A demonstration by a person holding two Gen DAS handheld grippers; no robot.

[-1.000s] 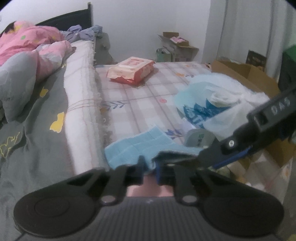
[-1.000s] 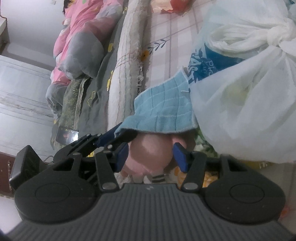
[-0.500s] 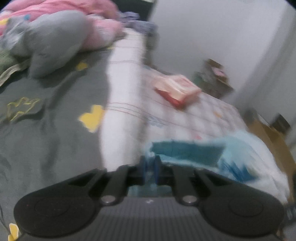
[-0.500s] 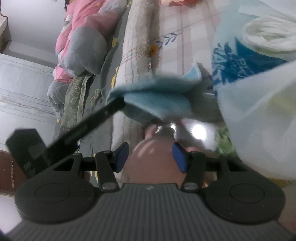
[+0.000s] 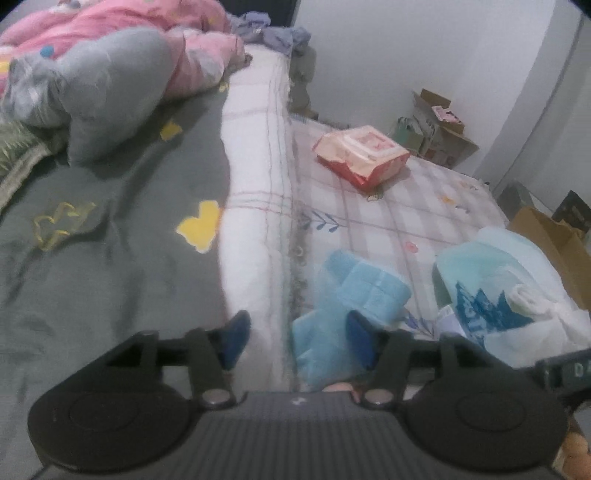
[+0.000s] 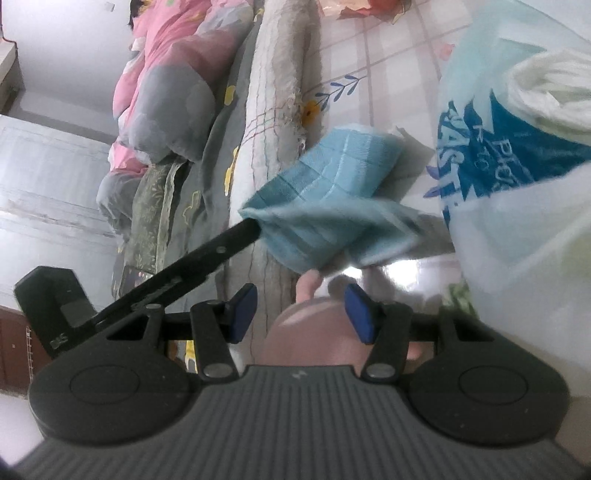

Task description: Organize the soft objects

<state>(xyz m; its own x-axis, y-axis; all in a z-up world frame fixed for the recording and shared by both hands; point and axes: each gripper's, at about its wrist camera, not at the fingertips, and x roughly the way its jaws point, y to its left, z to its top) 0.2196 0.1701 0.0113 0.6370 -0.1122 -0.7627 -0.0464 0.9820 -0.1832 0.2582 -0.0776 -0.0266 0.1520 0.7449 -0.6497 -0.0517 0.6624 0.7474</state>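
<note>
Towel [image 5: 354, 288], light blue, checked weave: lies crumpled on the bed sheet [image 5: 406, 206], just beside the rolled white blanket [image 5: 255, 221] that runs along the bed. Plastic bag [image 5: 498, 288], white with blue print, sits near it on the other side.

Left tongs [image 5: 297, 332]: apart. The jaws have just been opening. The towel's near end lies between the two blue pads [image 5: 234, 339], closer to the right-hand one; the pads do not press on it. In the right wrist view one black finger of these tongs reaches in from the lower left, and its tip is hidden under the towel's edge, so the cloth there is draped over it.

Right tongs [image 6: 301, 317]: jaws stand partly apart, with a round pink thing [image 6: 314, 332] between the pads. Cannot tell what it is; view blurred, mostly hidden by the tool body. Cannot tell whether the pads press on it: the right-hand pad overlaps its outline, while the left-hand one seems to stand off a little. These tongs sit just short of the towel, the bag filling the right of their view.

Other items on the bed:
- grey quilt [image 5: 110, 258] with yellow patches, left of the blanket
- pink quilt [image 5: 110, 33] bunched at the far end
- red and white packet [image 5: 362, 155] on the sheet, well beyond the towel

Cardboard box [image 5: 554, 243] stands off the bed's far right edge.
</note>
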